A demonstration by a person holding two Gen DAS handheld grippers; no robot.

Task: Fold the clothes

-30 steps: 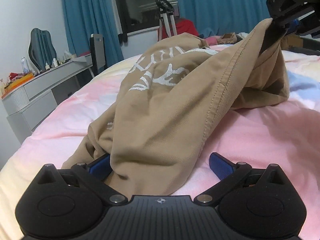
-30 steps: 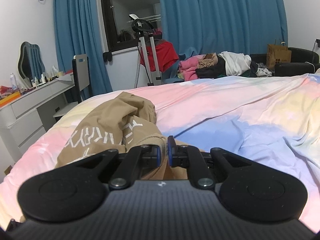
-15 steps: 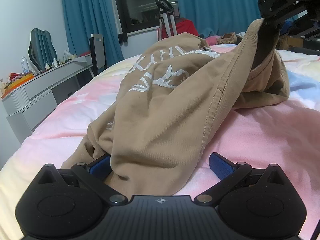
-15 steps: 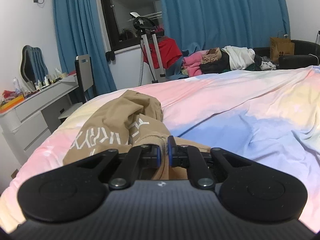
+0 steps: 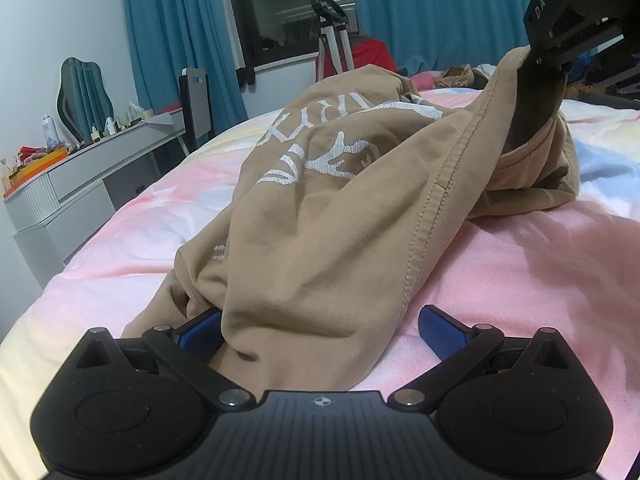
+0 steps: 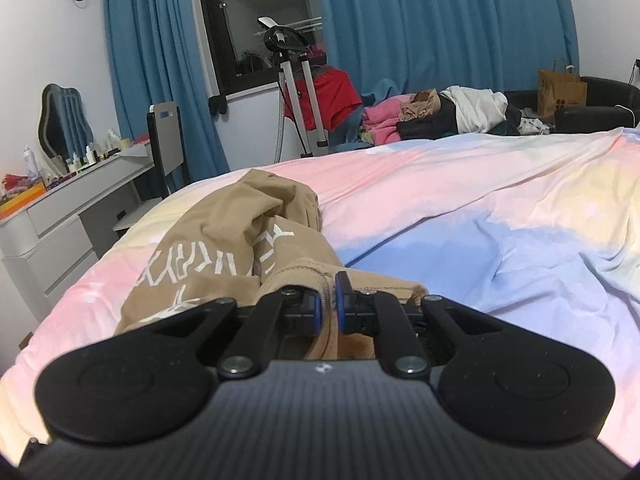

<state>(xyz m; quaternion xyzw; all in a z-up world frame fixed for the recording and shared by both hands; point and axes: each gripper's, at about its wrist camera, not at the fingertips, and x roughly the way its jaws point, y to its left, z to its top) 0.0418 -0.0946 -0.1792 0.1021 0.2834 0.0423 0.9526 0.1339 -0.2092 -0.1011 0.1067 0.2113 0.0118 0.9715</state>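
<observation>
A tan garment point(image 5: 320, 220) with white lettering lies bunched on the pastel bed sheet point(image 5: 540, 280). My left gripper point(image 5: 320, 328) is open low on the bed, and the garment's near end lies loosely between its blue pads point(image 5: 440, 328). My right gripper point(image 5: 560, 40) appears at the upper right of the left wrist view, holding one seamed edge raised off the bed. In the right wrist view the right gripper point(image 6: 328, 300) is shut on a ribbed edge of the tan garment point(image 6: 224, 240), and the rest trails away to the left.
A grey dresser point(image 6: 60, 220) with bottles and a mirror stands left of the bed, with a chair point(image 6: 164, 140) beside it. Behind the bed are a metal stand point(image 6: 296, 80), a heap of clothes point(image 6: 440, 112) and a paper bag point(image 6: 560, 92). Wrinkled sheet point(image 6: 480, 220) stretches to the right.
The raised edge in my right gripper has shifted slightly, and the fold under it has opened a little, showing a ribbed band. My left gripper has not moved.
</observation>
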